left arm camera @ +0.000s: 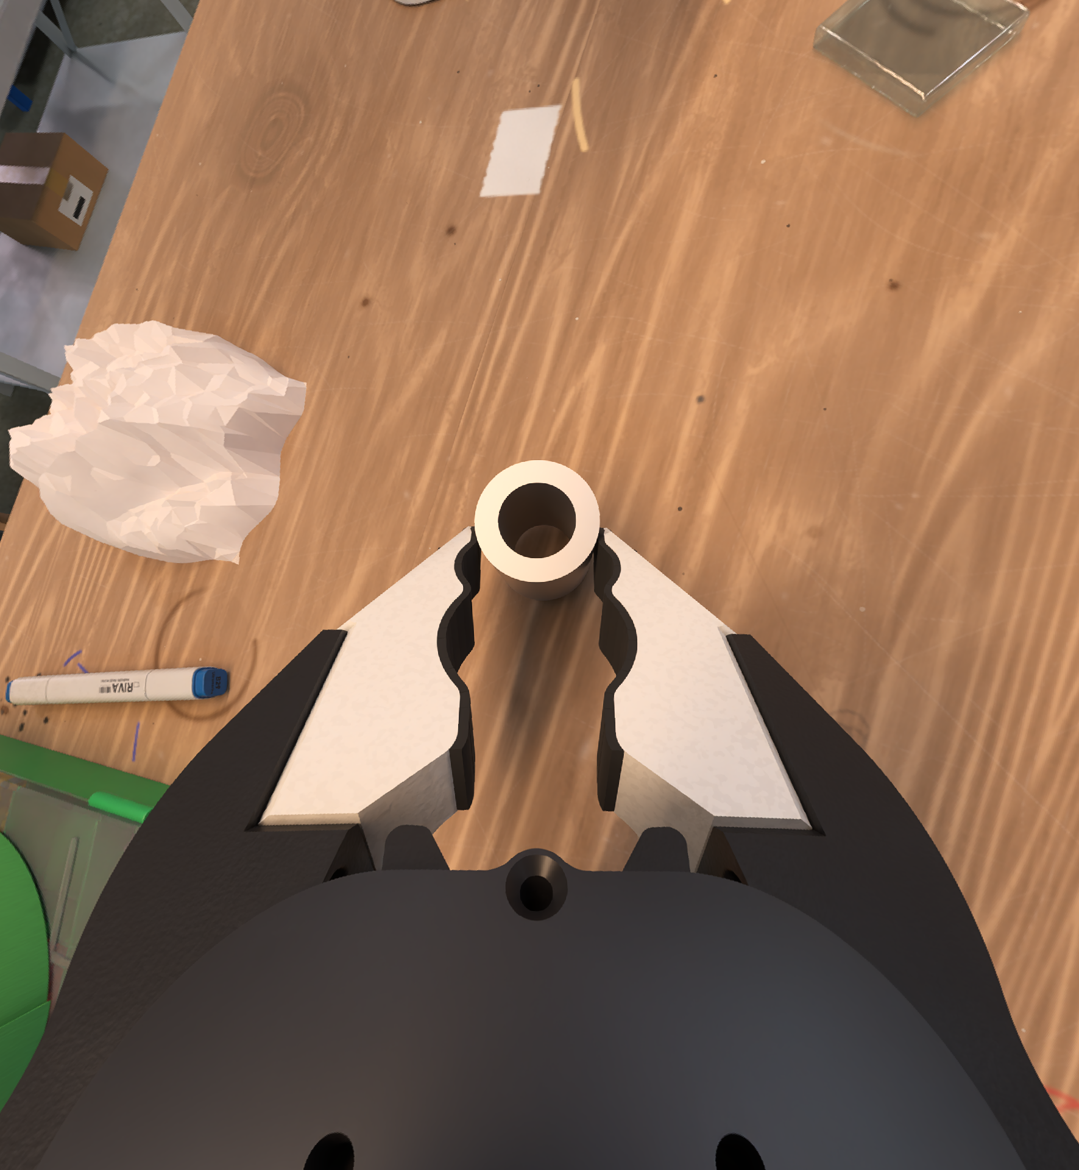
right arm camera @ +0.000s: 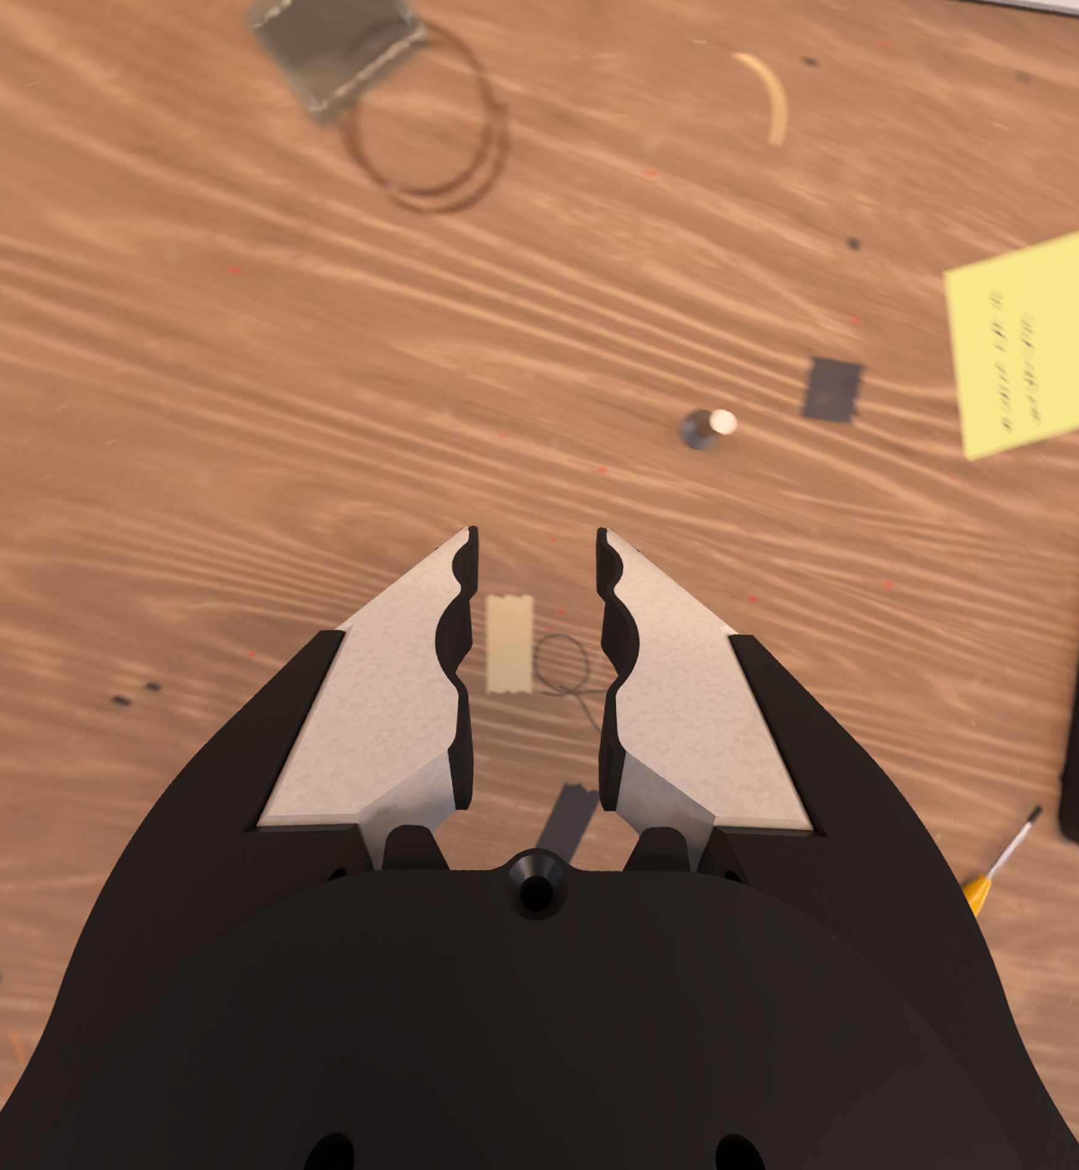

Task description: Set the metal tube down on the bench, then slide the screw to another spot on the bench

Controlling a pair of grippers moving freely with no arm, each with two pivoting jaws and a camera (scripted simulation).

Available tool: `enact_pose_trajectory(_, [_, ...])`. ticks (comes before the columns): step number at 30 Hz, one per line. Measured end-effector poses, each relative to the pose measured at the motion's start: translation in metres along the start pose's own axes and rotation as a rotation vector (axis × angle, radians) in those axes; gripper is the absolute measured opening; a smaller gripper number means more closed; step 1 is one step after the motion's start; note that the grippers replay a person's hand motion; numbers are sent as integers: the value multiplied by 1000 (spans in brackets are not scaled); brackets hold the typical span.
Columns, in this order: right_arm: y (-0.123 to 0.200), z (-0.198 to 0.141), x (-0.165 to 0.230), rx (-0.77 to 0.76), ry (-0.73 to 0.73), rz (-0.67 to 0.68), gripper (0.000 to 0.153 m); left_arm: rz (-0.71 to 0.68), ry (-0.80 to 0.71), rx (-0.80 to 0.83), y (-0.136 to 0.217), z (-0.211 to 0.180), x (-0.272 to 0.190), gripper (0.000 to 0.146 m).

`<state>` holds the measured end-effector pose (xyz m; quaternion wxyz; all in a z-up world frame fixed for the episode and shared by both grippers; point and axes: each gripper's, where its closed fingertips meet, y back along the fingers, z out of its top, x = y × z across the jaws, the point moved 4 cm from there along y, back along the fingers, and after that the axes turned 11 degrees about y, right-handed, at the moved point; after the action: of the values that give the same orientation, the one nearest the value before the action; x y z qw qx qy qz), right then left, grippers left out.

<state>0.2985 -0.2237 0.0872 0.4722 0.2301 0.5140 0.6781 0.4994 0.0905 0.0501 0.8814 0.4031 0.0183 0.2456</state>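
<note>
the left gripper (left arm camera: 536,544) is clamping the metal tube (left arm camera: 536,522) at its fingertips, the tube's long axis pointing down at the bench (left arm camera: 777,380). the right gripper (right arm camera: 535,544) is hovering empty, jaws narrowly parted; the screw (right arm camera: 707,427) is lying ahead and to its right.

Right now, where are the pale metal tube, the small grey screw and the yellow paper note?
pale metal tube (left arm camera: 536,520): left wrist view, open end rim.
small grey screw (right arm camera: 707,428): right wrist view, shank.
yellow paper note (right arm camera: 1043,345): right wrist view, sheet's middle.
</note>
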Motion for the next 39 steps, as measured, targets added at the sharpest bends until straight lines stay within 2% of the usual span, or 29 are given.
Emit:
enact_pose_trajectory(4, [-9,-21,-33,-43,-143,-117,44,-4,-4,-1,0,0,-2,35])
enact_pose_trajectory(11, [-47,-18,-46,-166,-292,42,48,-11,2,-5,0,1,-3,35])
enact_pose_trajectory(13, [-49,-16,-46,-185,-296,64,44,-14,11,-5,-1,1,-2,35])
enact_pose_trajectory(16, [-51,-12,-40,-201,-237,79,25,-15,11,-5,-1,1,-2,35])
enact_pose_trajectory(19, [-49,-12,-33,-187,-175,82,21,-9,-2,-5,0,1,-3,35])
enact_pose_trajectory(26, [-38,1,-50,-239,-182,11,57,-19,7,-8,-1,1,-3,35])
enact_pose_trajectory(29, [-47,1,-65,-203,-154,-53,52,-21,5,-10,-1,1,-4,35])
enact_pose_trajectory(32, [-57,-1,-70,-211,-189,11,41,-23,10,-8,-1,1,-3,35])
enact_pose_trajectory(35, [-60,-2,-70,-225,-191,23,12,-23,8,-9,-1,1,-4,35])
enact_pose_trajectory(39, [-58,-6,-64,-232,-202,45,8,-25,7,-10,-1,2,-4,35])
